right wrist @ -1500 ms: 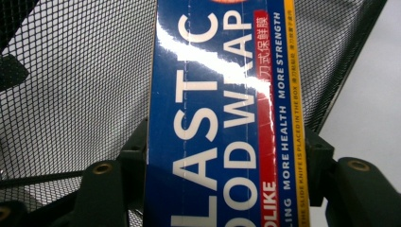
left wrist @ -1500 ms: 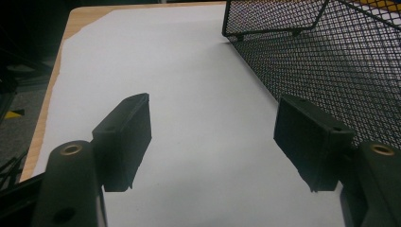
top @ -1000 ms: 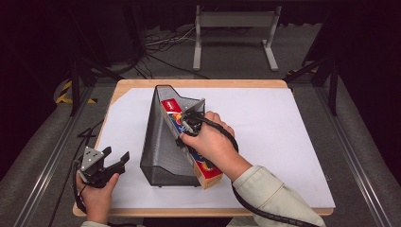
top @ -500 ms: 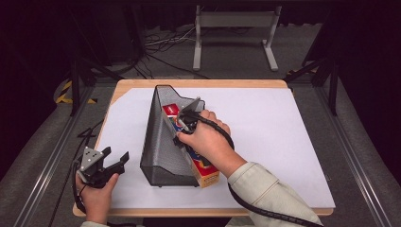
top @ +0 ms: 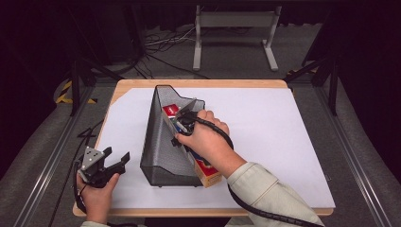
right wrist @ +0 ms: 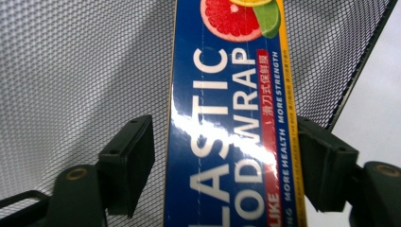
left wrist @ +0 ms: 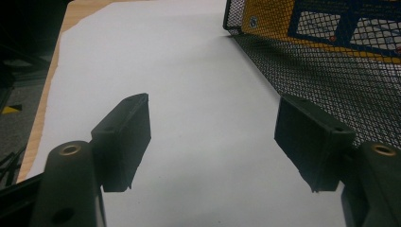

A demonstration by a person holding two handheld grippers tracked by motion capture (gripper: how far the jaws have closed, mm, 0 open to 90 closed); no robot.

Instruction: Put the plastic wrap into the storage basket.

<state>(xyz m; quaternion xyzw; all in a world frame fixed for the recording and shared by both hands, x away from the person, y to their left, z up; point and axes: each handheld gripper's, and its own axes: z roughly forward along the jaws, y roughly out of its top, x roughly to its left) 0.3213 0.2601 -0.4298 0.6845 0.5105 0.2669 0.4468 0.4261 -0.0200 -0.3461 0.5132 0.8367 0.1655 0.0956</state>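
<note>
Plastic wrap box point(right wrist: 231, 123) between opening right hand-held gripper point(right wrist: 227, 161) jaws

Bare white sheet point(top: 283, 132) beside mesh holder point(top: 161, 151)

Both grippers, left point(top: 117, 160) and right point(top: 179, 126), gape, right's jaws just widening

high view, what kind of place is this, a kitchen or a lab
Most likely a lab or recording bench, not a kitchen: a wooden table under white sheeting, dark curtained surroundings, loose cables on the floor, and a metal stand behind.
</note>
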